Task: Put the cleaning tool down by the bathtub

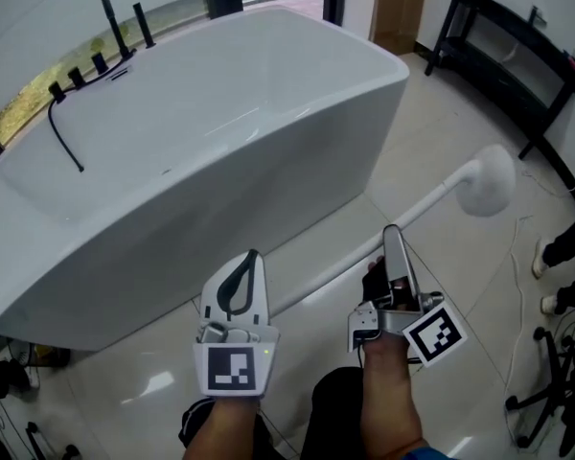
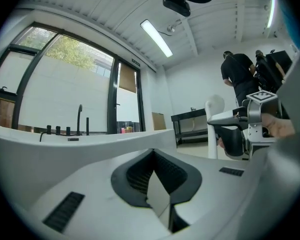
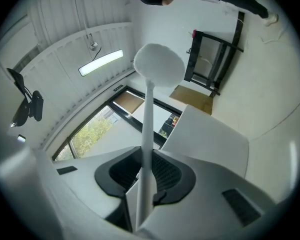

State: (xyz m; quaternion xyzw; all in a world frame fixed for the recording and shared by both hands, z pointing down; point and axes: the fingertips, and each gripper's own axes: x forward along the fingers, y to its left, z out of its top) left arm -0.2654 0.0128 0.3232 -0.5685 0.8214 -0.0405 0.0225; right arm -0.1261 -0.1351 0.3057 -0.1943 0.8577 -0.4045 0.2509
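The white bathtub (image 1: 268, 185) fills the upper left of the head view. The cleaning tool is a long white pole (image 1: 424, 201) with a round white head (image 1: 486, 182), hanging above the tiled floor to the right of the tub. My right gripper (image 1: 391, 234) is shut on the pole, which runs between its jaws in the right gripper view (image 3: 145, 184) up to the head (image 3: 158, 65). My left gripper (image 1: 253, 257) is shut and holds nothing, pointing at the tub's side; its pads meet (image 2: 157, 194) in the left gripper view.
Black tap fittings (image 1: 115, 29) and a black hose sit on the tub's far rim. A black console table (image 1: 517, 56) stands at the back right. A person's shoes (image 1: 554, 257), a chair base (image 1: 546, 391) and a floor cable (image 1: 517, 257) are on the right.
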